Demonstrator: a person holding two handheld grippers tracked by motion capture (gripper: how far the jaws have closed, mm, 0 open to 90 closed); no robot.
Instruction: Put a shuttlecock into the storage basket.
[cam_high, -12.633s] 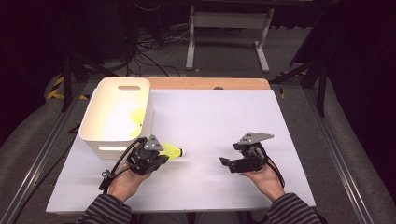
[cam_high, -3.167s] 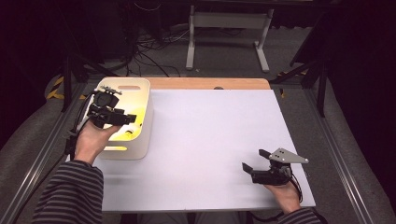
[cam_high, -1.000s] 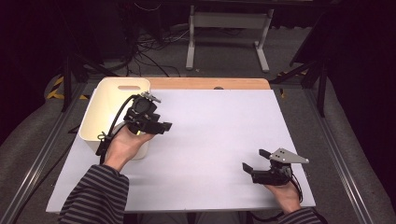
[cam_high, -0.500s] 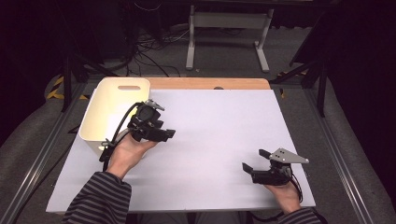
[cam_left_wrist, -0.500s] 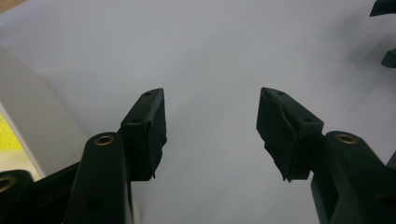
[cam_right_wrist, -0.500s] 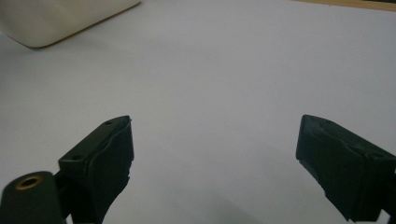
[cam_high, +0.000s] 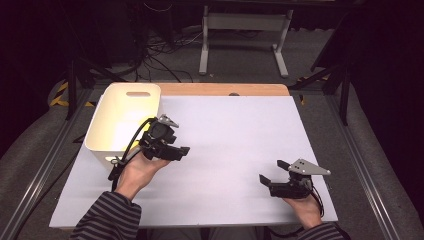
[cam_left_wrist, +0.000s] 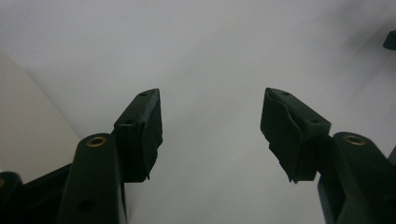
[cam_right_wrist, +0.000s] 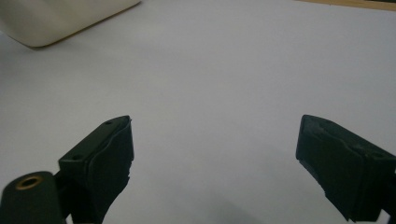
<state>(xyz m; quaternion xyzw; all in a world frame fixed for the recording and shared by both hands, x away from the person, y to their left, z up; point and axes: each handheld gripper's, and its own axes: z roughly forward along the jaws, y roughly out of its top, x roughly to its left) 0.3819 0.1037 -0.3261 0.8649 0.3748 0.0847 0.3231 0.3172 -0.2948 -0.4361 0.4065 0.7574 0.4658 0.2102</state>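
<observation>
My left gripper (cam_high: 181, 151) is in my left hand (cam_high: 141, 170), just off the near right corner of the white bin (cam_high: 102, 131). Its two black jaws stand apart and have just been opening wider. Nothing is between them. In the left gripper view I look down between the jaws at the bare white table top (cam_left_wrist: 210, 70), and the pale wall of the bin curves in beside the left jaw. A black cable runs from this gripper back past my wrist and my striped sleeve (cam_high: 107, 220).

Inside the bin, behind my left gripper, I see a bit of yellow, but I cannot tell what it is.

My right gripper (cam_high: 270, 171) is well apart from the left one, in my right hand (cam_high: 301, 207) near my edge of the table. Its jaws are wide apart too, with nothing in them. In the right gripper view the white bin sits far off, past the left jaw, across a lot of bare table
</observation>
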